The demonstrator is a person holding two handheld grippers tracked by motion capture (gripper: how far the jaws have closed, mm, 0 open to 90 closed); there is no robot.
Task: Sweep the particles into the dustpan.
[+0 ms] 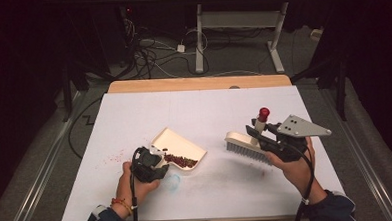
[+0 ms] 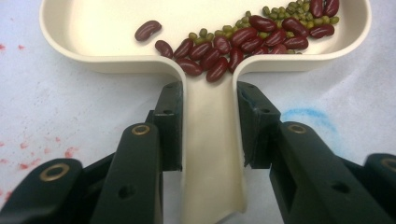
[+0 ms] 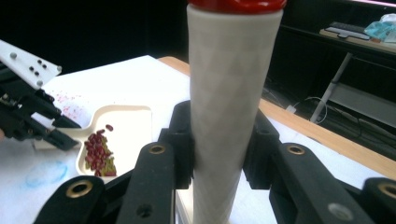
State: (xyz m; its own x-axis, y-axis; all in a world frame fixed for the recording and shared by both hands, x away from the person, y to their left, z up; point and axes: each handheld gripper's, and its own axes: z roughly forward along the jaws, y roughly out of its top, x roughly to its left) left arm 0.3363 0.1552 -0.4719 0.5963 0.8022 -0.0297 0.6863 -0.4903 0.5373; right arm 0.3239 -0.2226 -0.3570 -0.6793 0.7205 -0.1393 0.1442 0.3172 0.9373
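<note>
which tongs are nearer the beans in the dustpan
Left. The left tongs are shut on the dustpan handle, just behind the beans. The right tongs grip the brush handle, off to the dustpan's right side.

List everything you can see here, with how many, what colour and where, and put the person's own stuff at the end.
dustpan: one, cream, left of table centre, handle clamped by left gripper
kidney beans: many, dark red, piled in dustpan near handle
mung beans: many, green, among the red beans
brush: one, cream with grey bristles and red-capped handle, right of centre, held by right gripper
table: one, white top with red specks at left and a blue smear
left gripper: black, shut on dustpan handle
right gripper: black, shut on brush handle
</note>
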